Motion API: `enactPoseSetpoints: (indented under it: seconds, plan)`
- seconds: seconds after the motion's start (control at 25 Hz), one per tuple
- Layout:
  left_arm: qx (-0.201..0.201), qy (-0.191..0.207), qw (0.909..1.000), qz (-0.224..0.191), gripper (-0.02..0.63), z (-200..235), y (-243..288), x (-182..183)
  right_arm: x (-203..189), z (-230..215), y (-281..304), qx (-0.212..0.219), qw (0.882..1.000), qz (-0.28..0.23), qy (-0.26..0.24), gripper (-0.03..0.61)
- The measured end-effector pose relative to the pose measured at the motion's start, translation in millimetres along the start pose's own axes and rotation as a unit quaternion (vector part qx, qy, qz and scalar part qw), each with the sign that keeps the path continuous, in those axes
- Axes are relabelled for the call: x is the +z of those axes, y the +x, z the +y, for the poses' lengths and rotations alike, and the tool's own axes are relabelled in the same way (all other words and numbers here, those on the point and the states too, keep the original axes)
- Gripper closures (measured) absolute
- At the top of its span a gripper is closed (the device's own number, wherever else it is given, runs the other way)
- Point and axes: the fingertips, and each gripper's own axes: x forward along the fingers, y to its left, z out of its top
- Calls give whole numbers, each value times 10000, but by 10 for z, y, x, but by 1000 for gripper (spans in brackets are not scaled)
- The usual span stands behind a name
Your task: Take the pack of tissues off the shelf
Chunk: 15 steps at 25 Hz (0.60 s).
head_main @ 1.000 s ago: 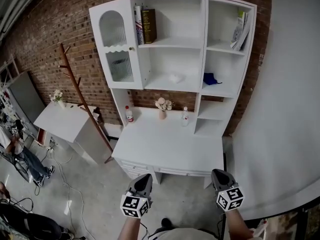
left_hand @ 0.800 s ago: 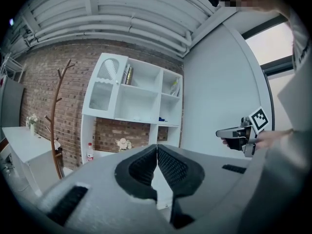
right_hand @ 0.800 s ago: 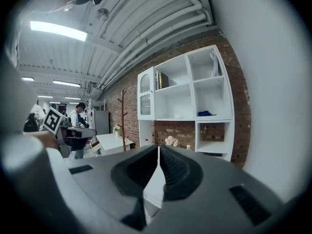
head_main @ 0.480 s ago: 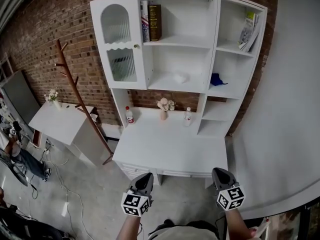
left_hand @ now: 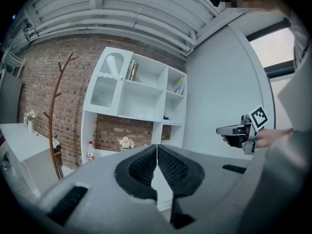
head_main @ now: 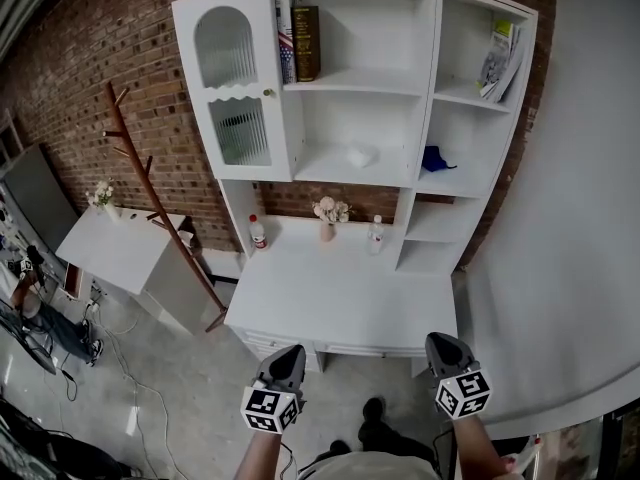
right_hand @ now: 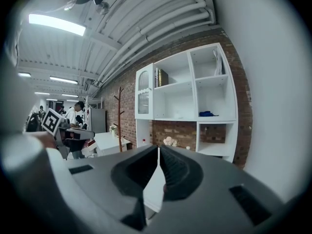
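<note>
The pack of tissues (head_main: 360, 155) is a small white bundle lying on the middle shelf of the white shelf unit (head_main: 415, 118), above the white desk (head_main: 340, 293). Both grippers are held low in the head view, well short of the desk's front edge. My left gripper (head_main: 290, 355) is shut with nothing in it, and its pads meet in the left gripper view (left_hand: 156, 152). My right gripper (head_main: 441, 345) is likewise shut and empty (right_hand: 159, 152). Each gripper shows side-on in the other's view.
Books (head_main: 298, 43) stand on the top shelf, booklets (head_main: 497, 58) lean at upper right, and a blue cloth (head_main: 432, 158) lies in the right compartment. A flower vase (head_main: 327, 213) and two bottles (head_main: 258, 230) (head_main: 376, 233) stand on the desk. A wooden coat rack (head_main: 150, 183) and side table (head_main: 120, 243) stand to the left.
The shelf unit has come slightly nearer and shifted right in the head view. A shoe now shows below between the grippers. Both grippers stay shut in place.
</note>
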Motion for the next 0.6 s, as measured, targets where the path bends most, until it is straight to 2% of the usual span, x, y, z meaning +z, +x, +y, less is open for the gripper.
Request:
enactPoseSetpoints:
  seconds: [0.6]
  plan:
    - [249,59,9995,-157,588,307,818,258,284,-480,981,333,9992,-161,-123,547]
